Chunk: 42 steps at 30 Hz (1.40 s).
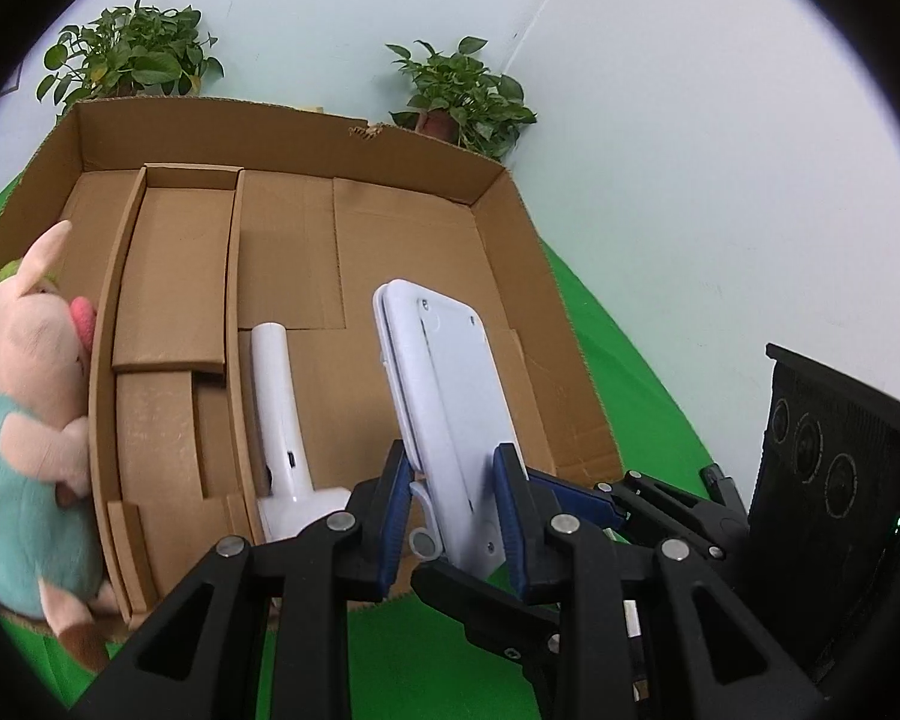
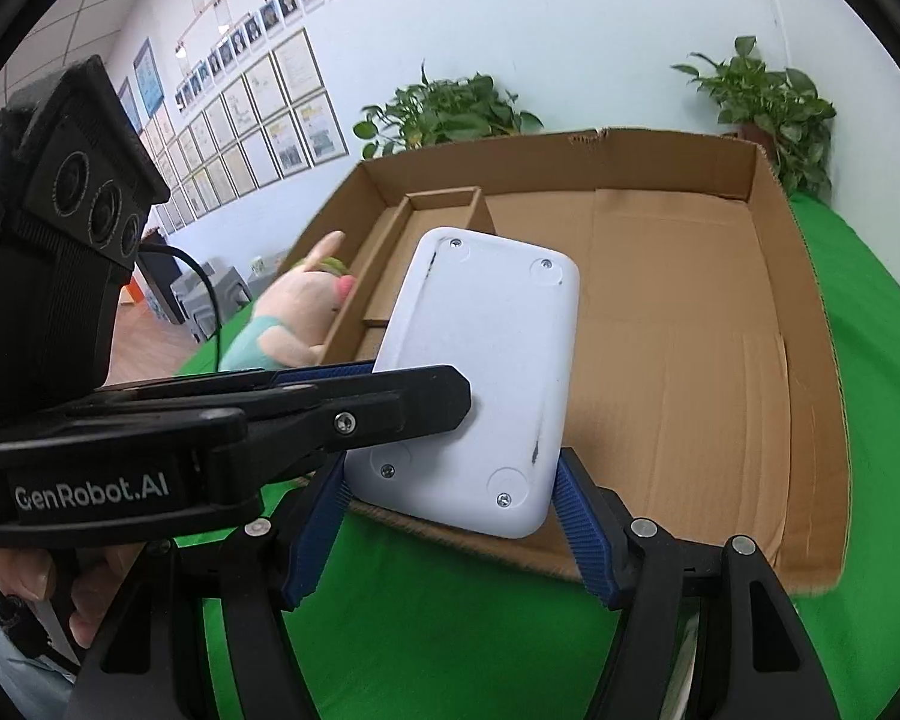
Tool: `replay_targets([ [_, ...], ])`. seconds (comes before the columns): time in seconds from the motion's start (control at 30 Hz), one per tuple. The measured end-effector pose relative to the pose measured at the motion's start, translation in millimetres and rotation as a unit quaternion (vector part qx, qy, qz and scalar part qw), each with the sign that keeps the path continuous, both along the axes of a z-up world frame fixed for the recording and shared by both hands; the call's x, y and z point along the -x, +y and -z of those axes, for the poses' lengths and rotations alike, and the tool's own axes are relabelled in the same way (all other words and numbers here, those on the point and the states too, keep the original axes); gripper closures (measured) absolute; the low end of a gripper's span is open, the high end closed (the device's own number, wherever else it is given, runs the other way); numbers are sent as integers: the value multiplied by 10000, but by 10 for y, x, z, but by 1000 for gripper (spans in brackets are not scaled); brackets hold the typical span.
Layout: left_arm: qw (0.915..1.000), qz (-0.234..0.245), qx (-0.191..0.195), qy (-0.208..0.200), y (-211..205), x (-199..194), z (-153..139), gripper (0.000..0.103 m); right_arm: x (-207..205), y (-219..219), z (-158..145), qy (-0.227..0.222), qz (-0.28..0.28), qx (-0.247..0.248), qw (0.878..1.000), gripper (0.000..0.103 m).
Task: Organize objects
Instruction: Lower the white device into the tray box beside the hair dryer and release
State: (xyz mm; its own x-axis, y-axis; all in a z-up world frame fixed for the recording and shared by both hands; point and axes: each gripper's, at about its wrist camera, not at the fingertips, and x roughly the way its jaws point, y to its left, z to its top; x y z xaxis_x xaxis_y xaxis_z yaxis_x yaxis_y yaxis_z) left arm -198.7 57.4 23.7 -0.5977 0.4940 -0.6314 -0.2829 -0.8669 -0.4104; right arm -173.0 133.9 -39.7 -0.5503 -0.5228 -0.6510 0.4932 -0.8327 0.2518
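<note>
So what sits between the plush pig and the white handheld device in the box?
Two cardboard dividers walling an empty lane, between pig and device, in the left wrist view.

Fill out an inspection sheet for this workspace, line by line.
Surface: green cloth under a partitioned cardboard box.
Job's things: white flat device held over the box's near edge; plush pig in the leftmost compartment; white handled gadget lying in the box.
Clutter: nothing seen.
Grippers: left gripper and right gripper both clamp the white flat device.
Cables: black cable behind the left unit.
Surroundings: two potted plants, framed papers on the wall.
</note>
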Motion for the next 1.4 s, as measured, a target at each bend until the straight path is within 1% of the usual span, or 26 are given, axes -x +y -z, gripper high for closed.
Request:
replay_targets([
  [0.13,9996,-32,174,-202,81,192,108,77,274,67,139,-384,-57,146,9991,38],
  [0.23,9989,-5,276,-368,146,298,241,77,409,126,284,-683,-39,231,9974,38],
  [0.43,9974,21,415,-596,227,363,426,77,523,215,529,-1090,-50,166,9939,38],
  [0.67,9941,36,600,-902,305,464,619,77,647,223,798,-1662,-32,156,9860,37],
  [0.73,9942,25,620,-883,312,449,624,77,653,191,825,-1701,-58,21,9854,37],
  [0.77,9940,13,632,-892,308,438,624,78,652,188,830,-1717,-77,-5,9851,36],
  [0.8,9935,-17,704,-891,306,435,627,83,651,193,827,-1730,-105,13,9849,36],
  [0.83,9936,-21,718,-877,295,432,628,83,646,203,811,-1701,-111,30,9854,35],
  [0.9,9938,-28,657,-895,263,432,619,83,622,227,764,-1621,-110,18,9867,30],
  [0.93,9939,-31,639,-902,247,419,603,83,612,237,750,-1593,-113,25,9872,26],
  [0.97,9940,-36,636,-894,234,404,583,83,600,261,735,-1564,-119,42,9876,25],
  [1.07,9961,-82,515,-716,122,311,464,83,601,382,719,-1546,-38,107,9879,25],
  [1.13,9972,-154,444,-587,25,246,370,83,645,514,700,-1569,78,266,9872,25],
  [1.2,9978,-234,398,-472,-51,189,290,83,716,632,664,-1558,225,444,9865,30],
  [1.23,9980,-269,367,-438,-103,137,251,83,750,663,651,-1551,283,460,9864,37],
  [1.27,9981,-302,333,-421,-150,96,232,83,790,677,644,-1550,345,430,9864,44],
  [1.3,9981,-315,320,-426,-176,78,230,83,808,671,652,-1546,376,366,9866,47],
  [1.37,9979,-374,306,-435,-228,29,246,83,840,619,692,-1559,375,171,9869,62],
  [1.4,9978,-383,299,-453,-245,19,261,83,853,567,738,-1595,371,44,9865,66],
])
